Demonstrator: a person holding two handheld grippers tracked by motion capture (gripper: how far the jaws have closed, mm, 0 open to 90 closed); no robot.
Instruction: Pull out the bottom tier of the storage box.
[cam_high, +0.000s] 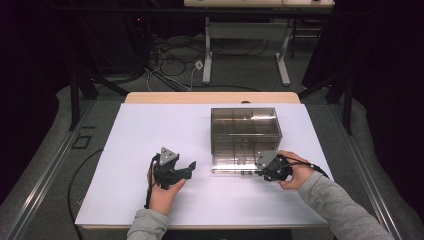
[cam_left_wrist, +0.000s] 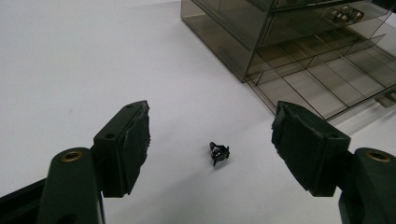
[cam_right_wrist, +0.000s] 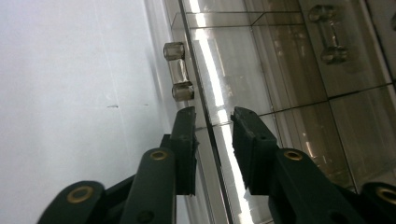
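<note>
We have our left gripper (cam_high: 186, 169) hovering over the white table (cam_high: 150, 130), jaws spread wide and empty. In the left gripper view a small black part (cam_left_wrist: 219, 153), something like a clip or screw, lies on the table between those jaws, untouched. Our right gripper (cam_right_wrist: 213, 115) sits at the near right corner of the smoked clear drawer cabinet (cam_high: 245, 137), jaws narrowed to a slim gap that straddles the thin front edge of a drawer, just below its clear handle (cam_right_wrist: 178, 71); we cannot tell whether the pads actually press the plastic.

We judge the work to be at an early stage: the part is not picked up, and the left gripper view suggests a lower drawer (cam_left_wrist: 322, 88) already stands partly out, its divided compartments bare. Left to do: close on the part, carry it over, drop it into a compartment.

For room, the table left and near of the cabinet is bare, so our left gripper has a free path. The tight spot is the cabinet's near face, where our right gripper and the drawer front crowd together.
</note>
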